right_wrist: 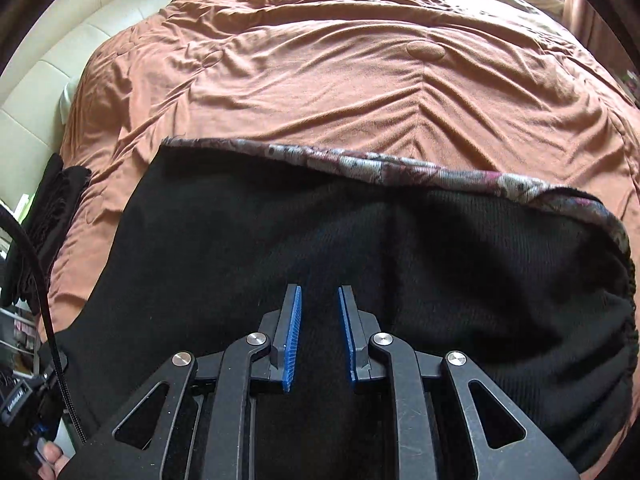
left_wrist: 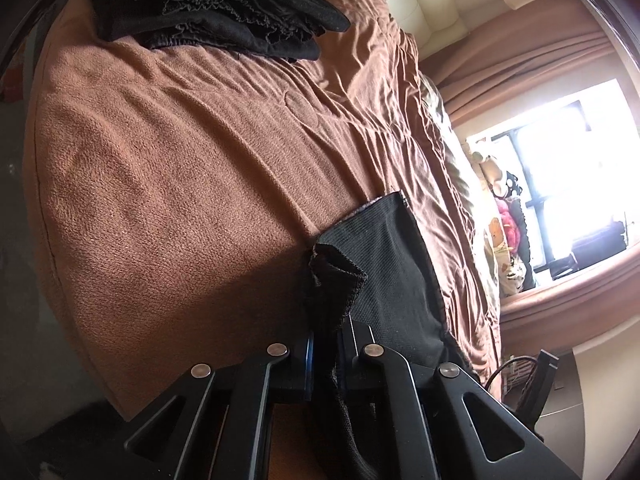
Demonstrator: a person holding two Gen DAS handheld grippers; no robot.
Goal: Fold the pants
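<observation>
A wide bed under a rumpled brown fleece blanket (right_wrist: 360,92) fills both views, its near corner rounding off at the left of the left wrist view. A broad bare stretch of blanket lies between the garments. Along one side runs a cream padded headboard (right_wrist: 36,112); on the other, brown curtains (left_wrist: 532,60) frame a bright window (left_wrist: 568,184), washed out by glare, with small things on its sill too blurred to name.

The black knit pants (right_wrist: 320,240) lie spread over the near part of the bed, their far edge turned up to show a grey and pink patterned lining (right_wrist: 400,166). Their lower part runs under the tool and out of frame. At the far corner sits a folded pile of black clothes (left_wrist: 216,8), well apart from the pants.

The left gripper (left_wrist: 326,340) has its fingers pinched together on a bunched edge of the pants, cloth hiding the tips. The right gripper (right_wrist: 319,316) hovers over the black cloth, its blue ribbed fingers (right_wrist: 294,332) parted with nothing between them.
</observation>
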